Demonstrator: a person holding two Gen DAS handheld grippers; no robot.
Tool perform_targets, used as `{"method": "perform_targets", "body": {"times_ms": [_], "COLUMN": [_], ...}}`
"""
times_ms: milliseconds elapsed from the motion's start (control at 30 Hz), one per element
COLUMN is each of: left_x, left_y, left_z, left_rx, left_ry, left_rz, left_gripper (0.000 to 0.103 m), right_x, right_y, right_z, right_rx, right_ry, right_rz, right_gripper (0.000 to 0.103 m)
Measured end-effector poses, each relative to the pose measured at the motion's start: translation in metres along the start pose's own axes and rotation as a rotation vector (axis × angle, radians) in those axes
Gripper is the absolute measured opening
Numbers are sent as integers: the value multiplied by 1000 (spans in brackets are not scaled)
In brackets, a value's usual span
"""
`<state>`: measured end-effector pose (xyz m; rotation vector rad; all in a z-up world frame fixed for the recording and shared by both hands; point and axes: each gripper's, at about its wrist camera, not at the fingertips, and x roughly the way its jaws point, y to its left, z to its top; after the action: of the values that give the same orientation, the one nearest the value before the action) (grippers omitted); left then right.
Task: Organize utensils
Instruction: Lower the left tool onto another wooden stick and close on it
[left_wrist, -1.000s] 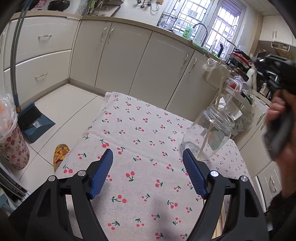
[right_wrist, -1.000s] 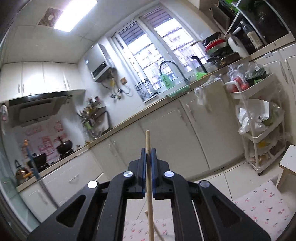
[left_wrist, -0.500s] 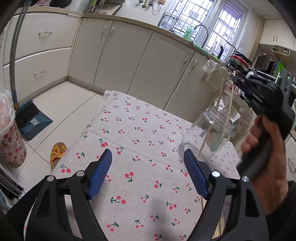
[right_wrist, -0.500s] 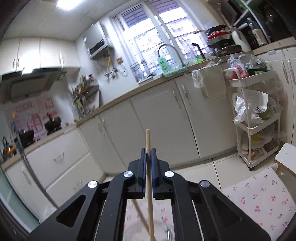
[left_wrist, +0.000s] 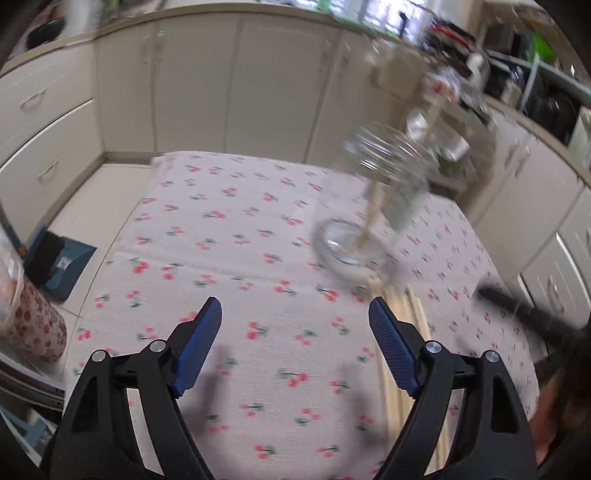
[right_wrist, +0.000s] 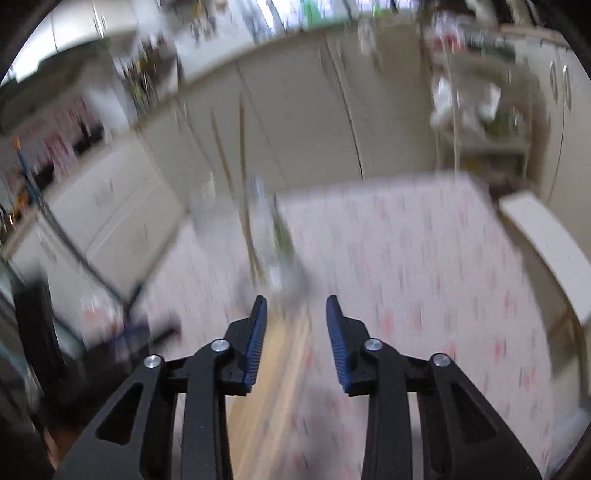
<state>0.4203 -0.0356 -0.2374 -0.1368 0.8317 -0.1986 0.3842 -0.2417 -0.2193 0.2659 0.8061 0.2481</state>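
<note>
Left tool (left_wrist: 295, 332) first: it's spread wide with nothing between the blue pads, hanging over bare cherry-print cloth (left_wrist: 236, 236) on the counter. The glass jar (left_wrist: 376, 206) sits ahead of it and off to its right side, with a couple of chopsticks leaning inside it, though it's all pretty blurry.

What matters next, I'd say, is the loose bundle of chopsticks (left_wrist: 406, 369) lying flat on the cloth. They pass right under the left tool's right finger, long axis running from near the camera up toward the jar's base.

Right tool (right_wrist: 295, 332): its jaws are opening, only partway apart, nothing between them. In its view the same pale wooden sticks (right_wrist: 273, 369) lie directly below and just left of centre, running lengthwise away from it toward the jar (right_wrist: 277, 251) ahead.

So both are close, but the right tool looks better lined up. It would need to grab across the sticks.
</note>
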Motion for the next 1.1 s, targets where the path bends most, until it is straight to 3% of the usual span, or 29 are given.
{"method": "perform_targets", "body": {"times_ms": [200, 467, 700, 833, 900, 1067, 1100], "left_x": [19, 45, 54, 58, 57, 50, 49], "left_y": [-35, -53, -53, -54, -53, -42, -41], "left_z": [2, 2, 6, 7, 7, 7, 7], "left_rx": [111, 215, 192, 182, 180, 159, 164], "left_ry": [66, 132, 156, 169, 175, 191, 197], "left_rz": [53, 145, 194, 185, 178, 147, 133], "left_gripper": [78, 78, 78, 78, 72, 36, 33], "right_x": [11, 3, 3, 3, 3, 5, 6], "right_y": [6, -8, -11, -11, -10, -4, -4], "right_z": [-18, -21, -21, -23, -24, -26, -26], "right_rx": [-52, -29, -10, -8, -18, -42, -45], "right_ry": [65, 57, 63, 60, 61, 62, 62], "right_rz": [-61, -82, -58, -53, -48, -47, -49], "right_gripper": [29, 32, 39, 40, 40, 40, 40]}}
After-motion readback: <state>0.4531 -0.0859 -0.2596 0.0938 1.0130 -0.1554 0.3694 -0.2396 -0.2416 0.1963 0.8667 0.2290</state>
